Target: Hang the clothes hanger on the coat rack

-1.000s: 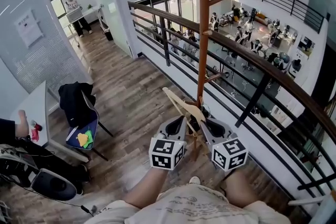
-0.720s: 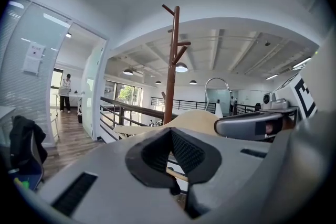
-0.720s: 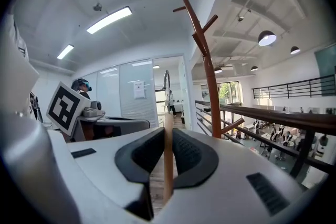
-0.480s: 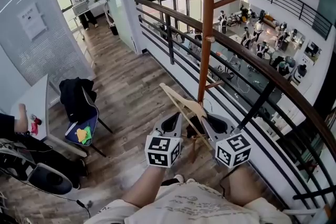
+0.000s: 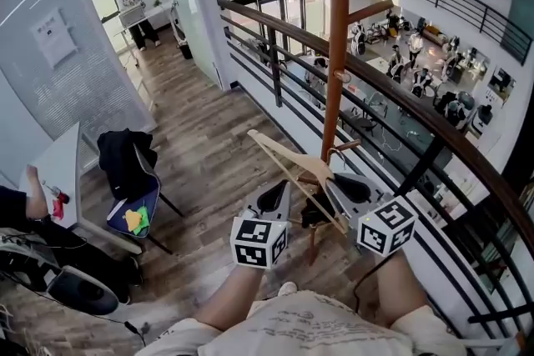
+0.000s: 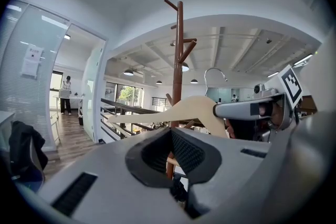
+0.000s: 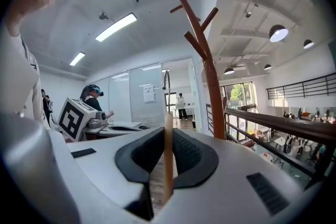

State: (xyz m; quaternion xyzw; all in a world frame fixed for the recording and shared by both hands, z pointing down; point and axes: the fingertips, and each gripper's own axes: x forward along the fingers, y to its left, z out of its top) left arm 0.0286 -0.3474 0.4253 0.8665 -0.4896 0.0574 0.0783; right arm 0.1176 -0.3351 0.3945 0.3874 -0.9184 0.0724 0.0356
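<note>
Right gripper point(image 7: 167, 152) jaws are clamped on the one pale wooden clothes hanger point(image 7: 168, 165), while the left gripper point(image 6: 172, 152) jaws are spread with nothing in them. One tall brown wooden coat rack point(image 5: 335, 54) stands by the railing point(image 5: 400, 104), and the hanger is held just beside its pole, low down and not on a peg. Right gripper view only gets the hanger edge-on, the left one shows its whole curved shoulder, plus two marker cubes point(image 5: 261, 242) and a sheet on the glass wall point(image 5: 55, 37) too small to read.
</note>
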